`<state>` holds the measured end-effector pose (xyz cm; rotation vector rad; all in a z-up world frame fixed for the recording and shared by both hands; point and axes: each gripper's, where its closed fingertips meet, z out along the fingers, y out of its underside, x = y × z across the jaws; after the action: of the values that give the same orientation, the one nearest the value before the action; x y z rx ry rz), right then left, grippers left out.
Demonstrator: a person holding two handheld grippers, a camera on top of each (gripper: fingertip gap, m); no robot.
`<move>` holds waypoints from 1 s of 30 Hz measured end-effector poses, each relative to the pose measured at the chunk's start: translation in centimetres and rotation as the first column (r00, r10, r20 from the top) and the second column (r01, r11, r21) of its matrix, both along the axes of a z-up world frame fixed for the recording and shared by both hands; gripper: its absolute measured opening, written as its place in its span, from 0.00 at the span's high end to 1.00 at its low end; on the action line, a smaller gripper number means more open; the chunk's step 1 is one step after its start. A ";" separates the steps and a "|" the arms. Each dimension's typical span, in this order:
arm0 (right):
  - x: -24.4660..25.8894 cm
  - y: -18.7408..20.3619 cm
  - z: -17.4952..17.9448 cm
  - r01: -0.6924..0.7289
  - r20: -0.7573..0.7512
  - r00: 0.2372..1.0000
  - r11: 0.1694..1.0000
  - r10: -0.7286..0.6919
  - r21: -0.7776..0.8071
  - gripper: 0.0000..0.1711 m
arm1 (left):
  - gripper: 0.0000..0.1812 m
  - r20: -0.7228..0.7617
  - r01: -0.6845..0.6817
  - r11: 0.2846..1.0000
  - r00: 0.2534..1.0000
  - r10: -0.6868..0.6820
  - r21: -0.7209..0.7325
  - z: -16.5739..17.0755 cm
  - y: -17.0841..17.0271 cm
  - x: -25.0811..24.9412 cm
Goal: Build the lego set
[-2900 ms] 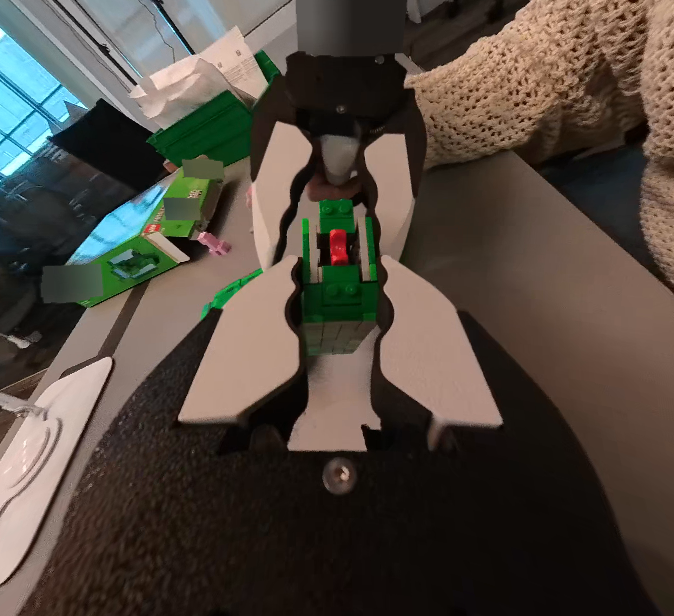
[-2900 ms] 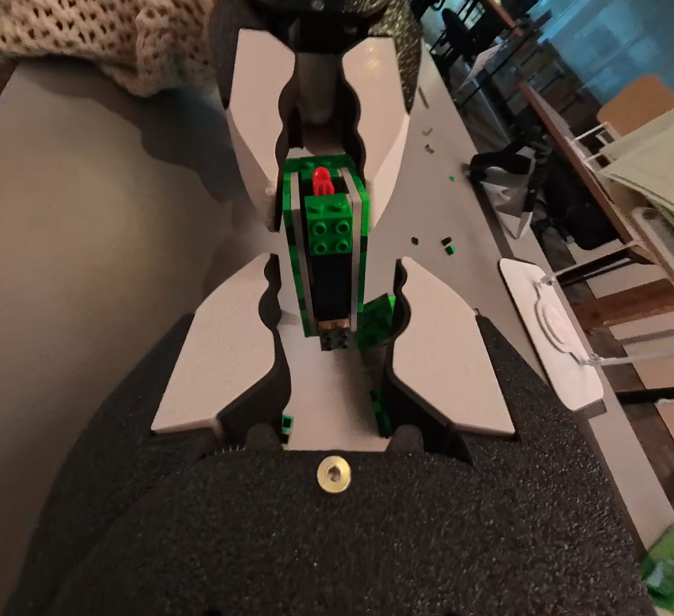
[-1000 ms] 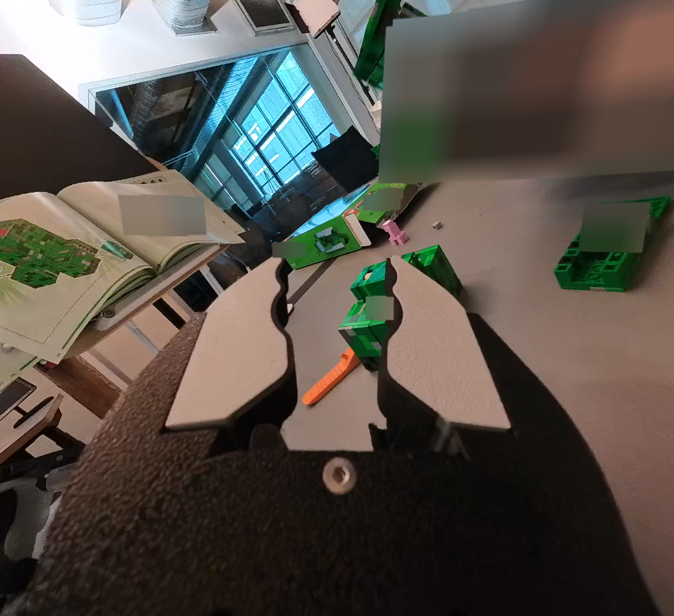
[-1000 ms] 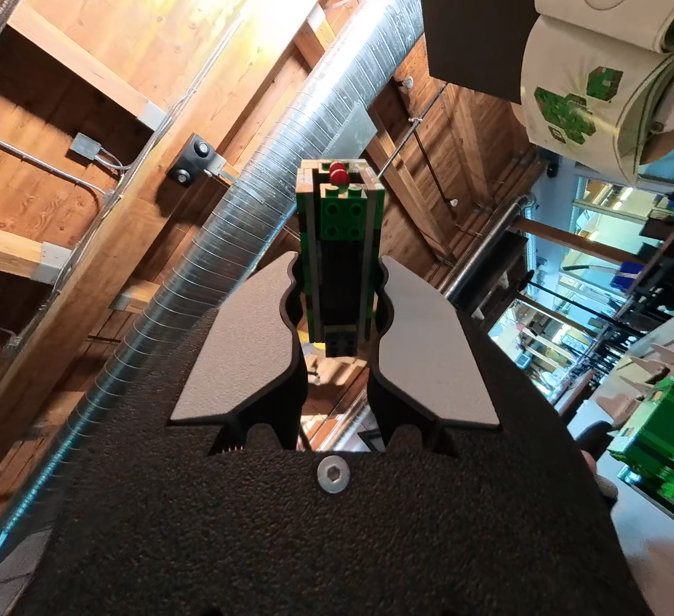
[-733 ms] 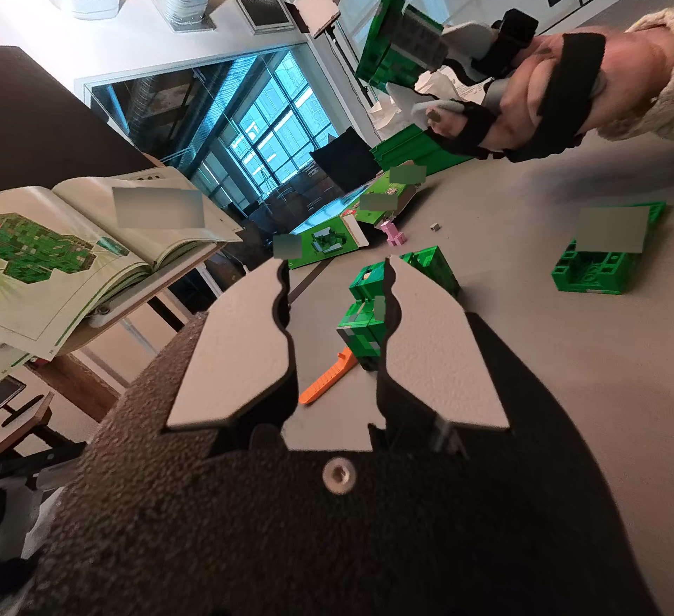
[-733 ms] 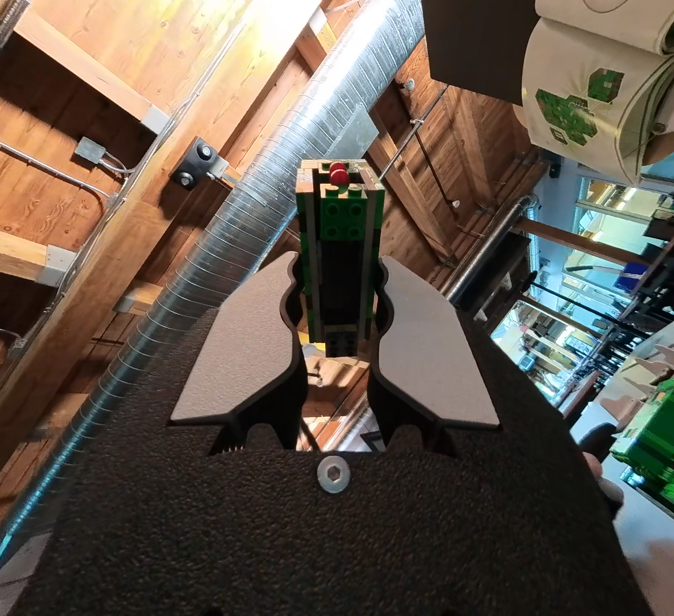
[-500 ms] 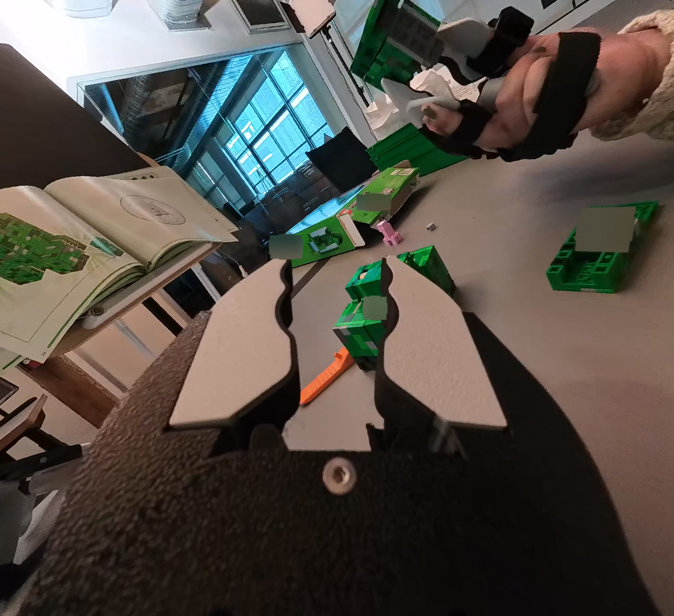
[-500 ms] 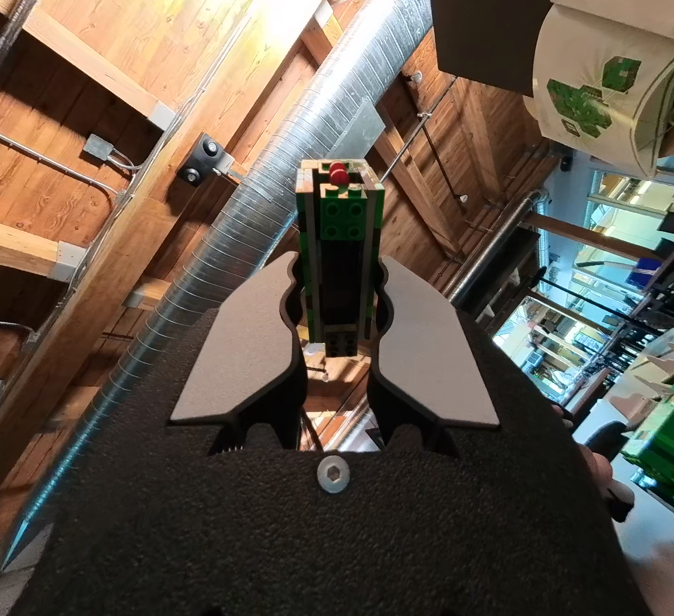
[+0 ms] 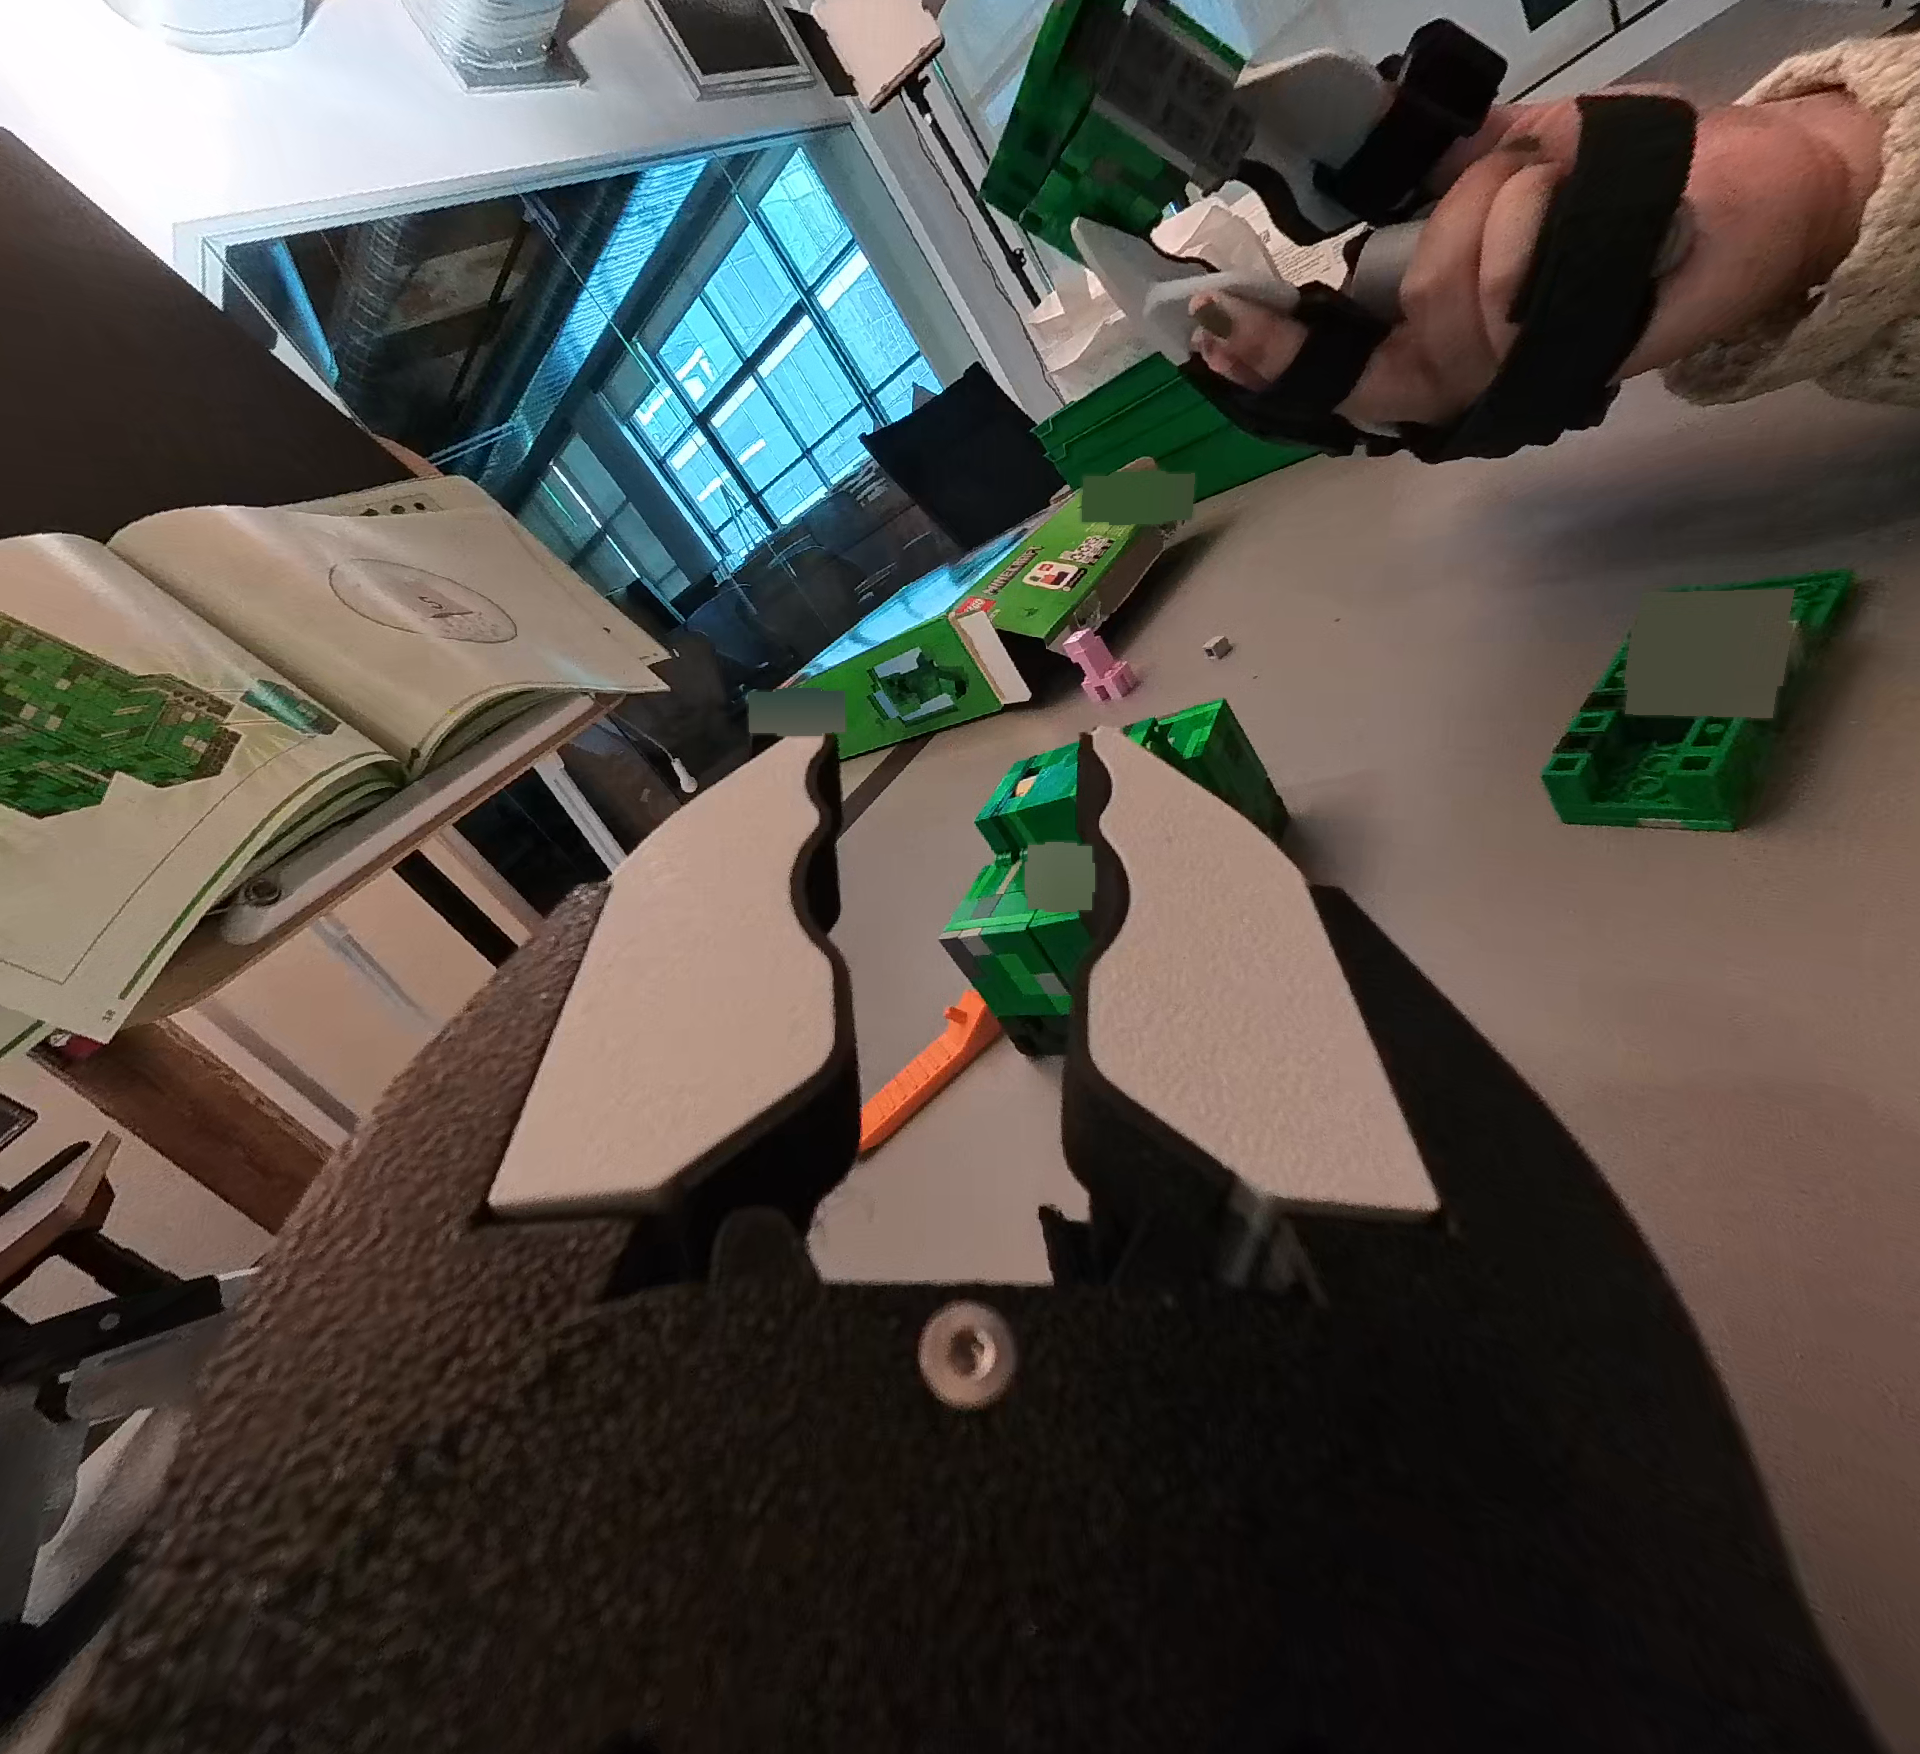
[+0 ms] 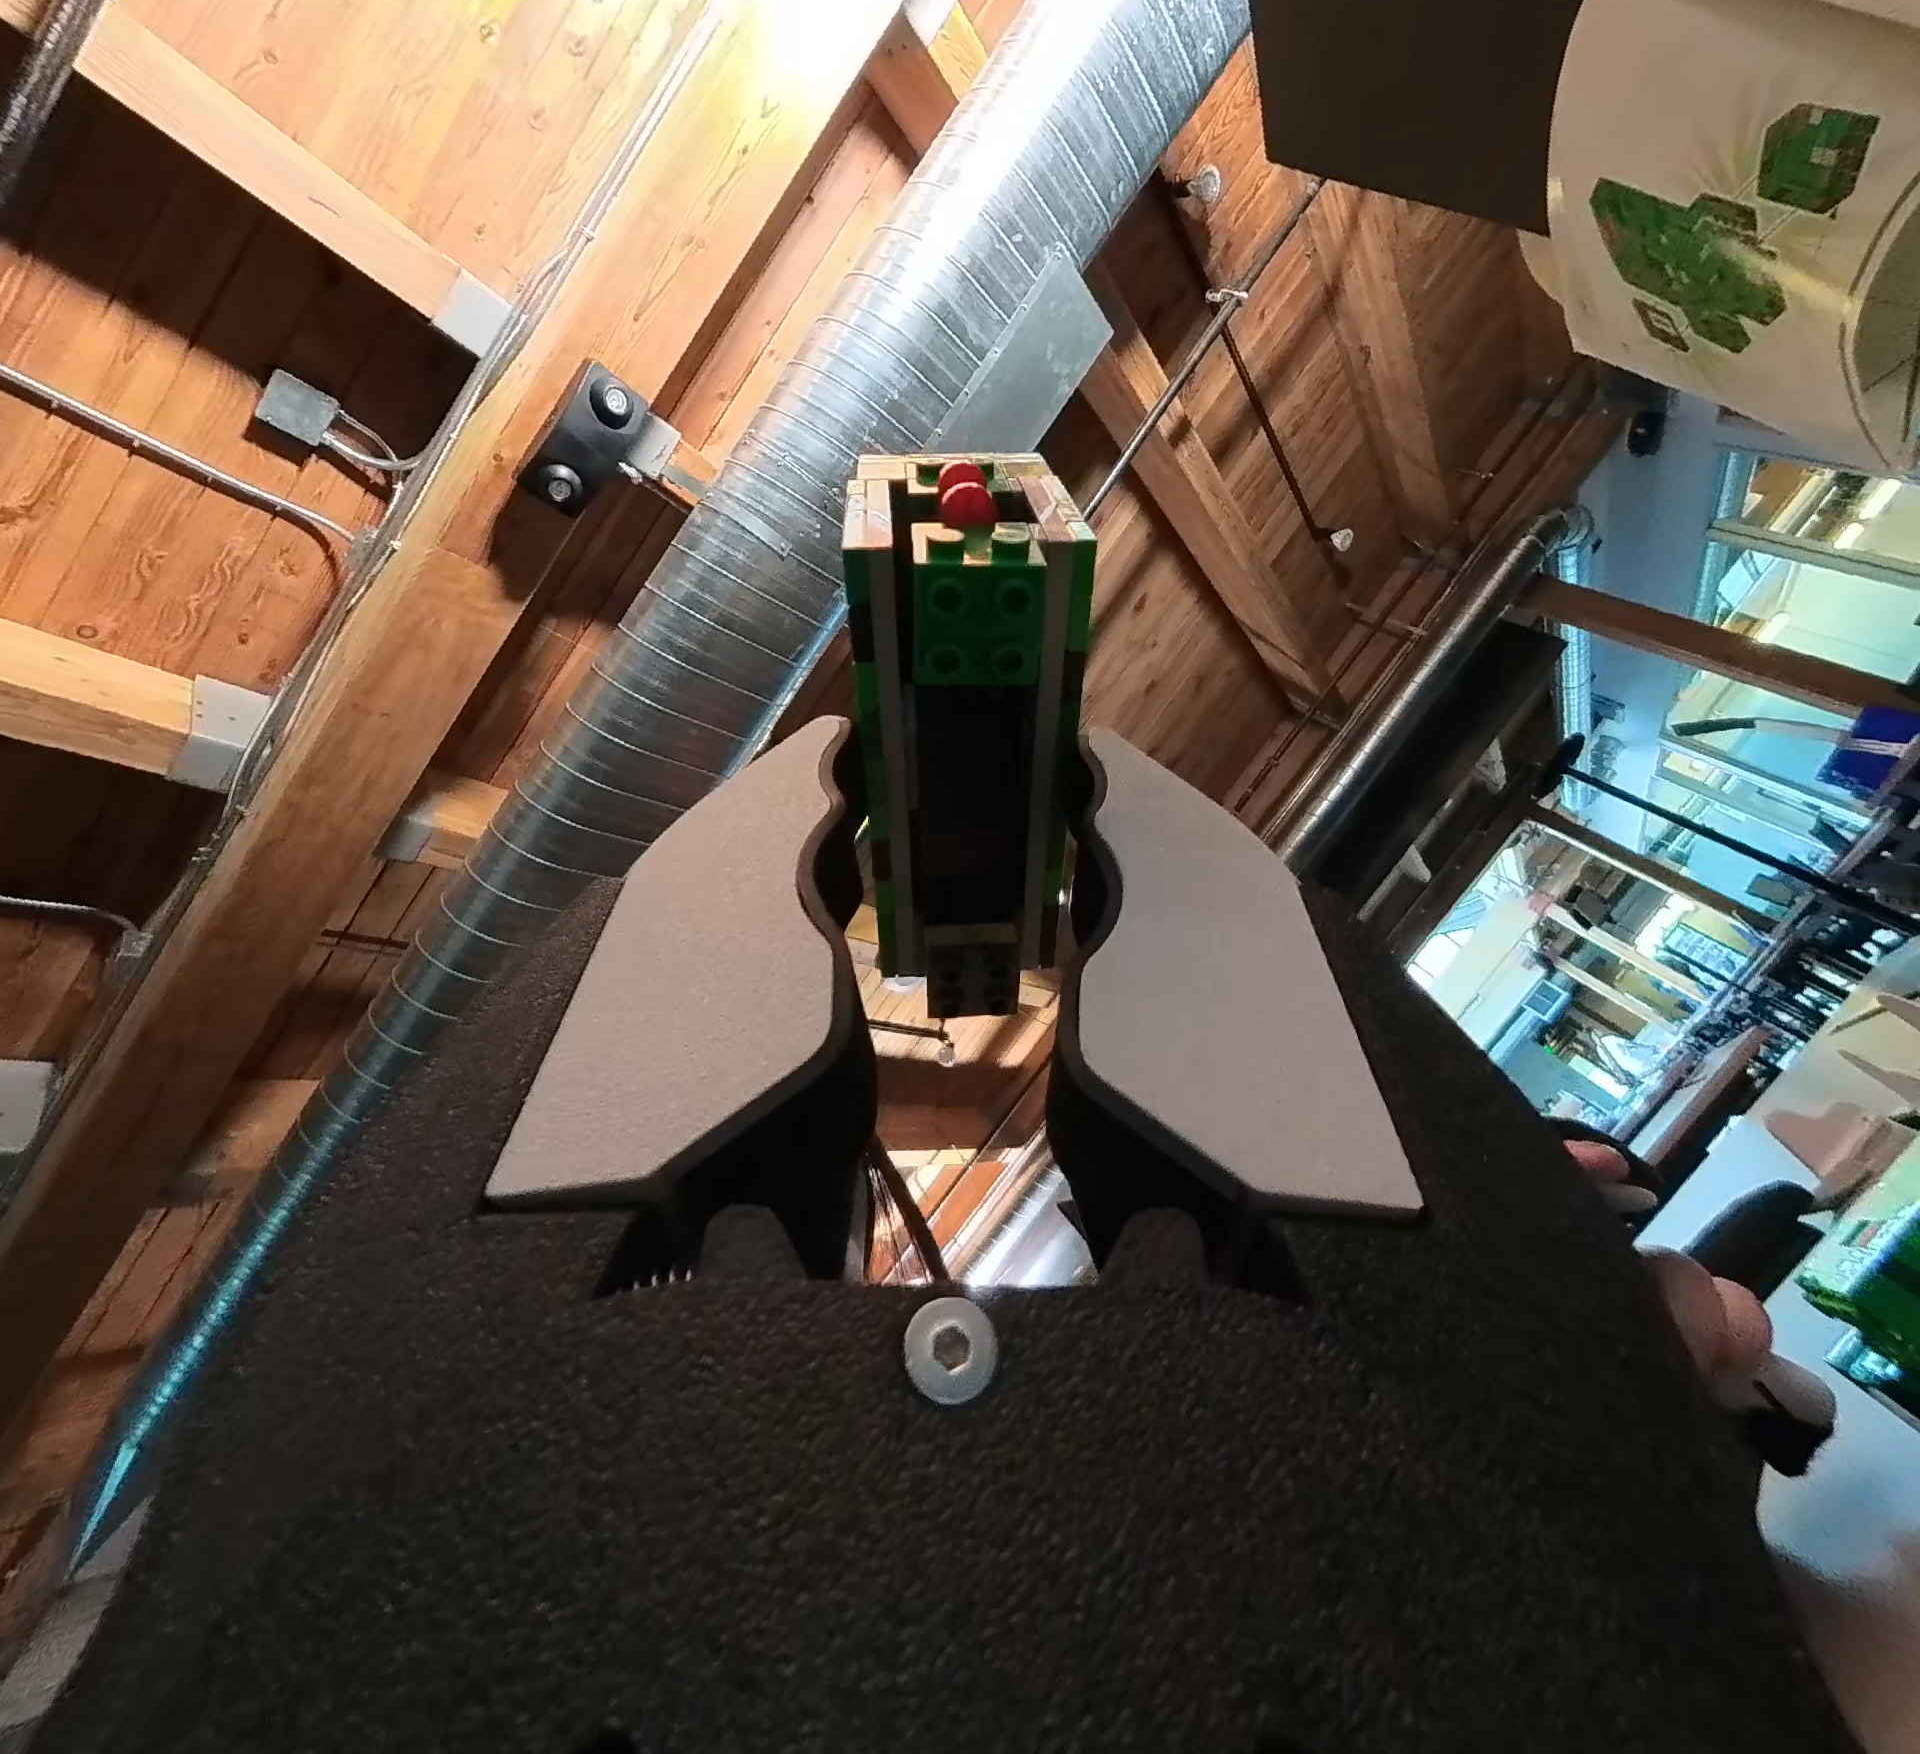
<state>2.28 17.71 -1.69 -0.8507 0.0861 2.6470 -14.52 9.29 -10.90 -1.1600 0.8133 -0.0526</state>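
Right gripper (image 10: 961, 831): clamped on the tall green-and-black brick column (image 10: 966, 717), lifted, long axis along the fingers.
Left gripper (image 9: 951, 831): apart, empty.
Nearest target: small green blocky figure (image 9: 1023, 915) on the grey table (image 9: 1558, 1029), straight ahead, just beyond the left fingertips.

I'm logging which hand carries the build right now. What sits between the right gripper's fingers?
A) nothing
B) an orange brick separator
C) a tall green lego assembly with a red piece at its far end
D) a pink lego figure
C: the right gripper is clamped on the tall green lego assembly, raised toward the ceiling.
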 end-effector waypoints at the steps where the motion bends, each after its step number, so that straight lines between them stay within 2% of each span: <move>1: 0.0 0.0 0.0 0.001 -0.001 1.000 1.000 -0.001 -0.002 0.79 | 0.76 -0.001 0.000 1.000 1.000 0.000 0.000 0.0 0.0 0.0; 30: 0.3 0.2 0.1 0.003 -0.018 1.000 1.000 -0.003 0.000 0.79 | 0.79 -0.027 0.017 1.000 0.999 -0.017 -0.004 -0.4 -0.1 0.4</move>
<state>2.59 17.88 -1.60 -0.8261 0.0918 2.6525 -14.09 9.24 -11.27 -1.1595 0.8474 -0.0523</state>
